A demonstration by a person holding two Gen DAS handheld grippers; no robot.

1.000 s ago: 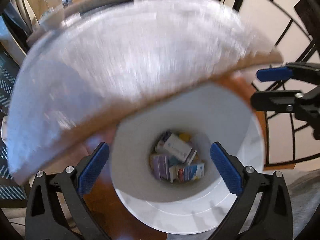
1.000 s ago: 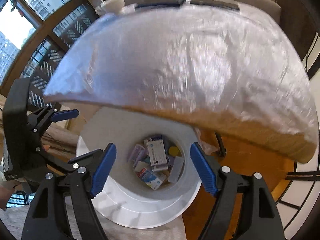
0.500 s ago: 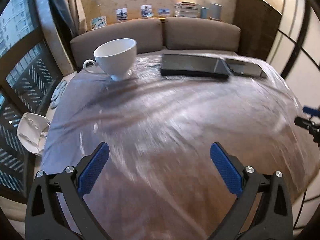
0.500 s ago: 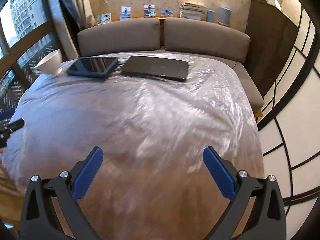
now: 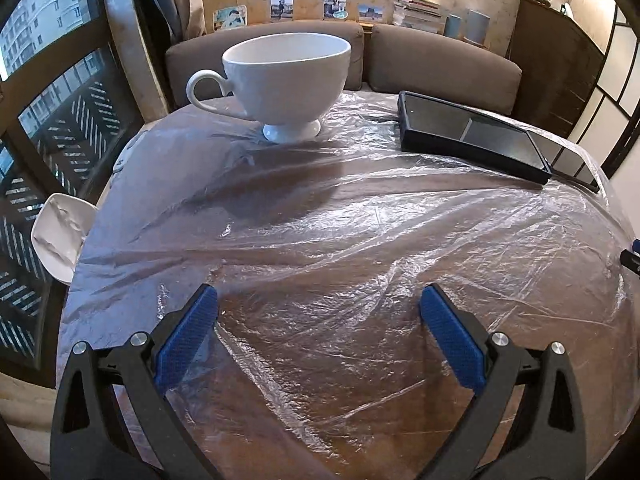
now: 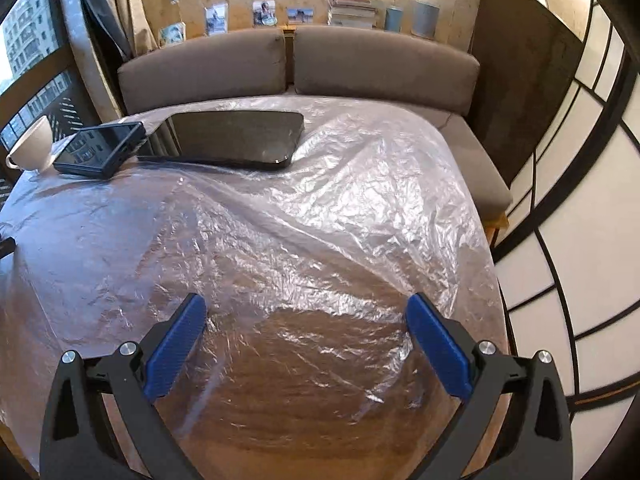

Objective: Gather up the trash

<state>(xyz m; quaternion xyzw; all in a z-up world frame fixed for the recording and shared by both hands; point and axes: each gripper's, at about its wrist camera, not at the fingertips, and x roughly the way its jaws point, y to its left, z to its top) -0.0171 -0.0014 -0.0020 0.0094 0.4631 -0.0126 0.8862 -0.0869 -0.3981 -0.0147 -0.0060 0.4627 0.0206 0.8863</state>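
My left gripper (image 5: pixel 316 340) and right gripper (image 6: pixel 306 348) hover, jaws apart and empty, the right just opened; the crinkled clear plastic sheet (image 5: pixel 360 240) covers the round wooden desk (image 6: pixel 320 420). Pinch its six-o'clock edge, sparing the white cup (image 5: pixel 288 80) at twelve.

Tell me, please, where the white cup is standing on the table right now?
In the left wrist view the white cup stands upright at the table's far edge, on the plastic sheet, left of the small dark device; the right wrist view shows it at far left.
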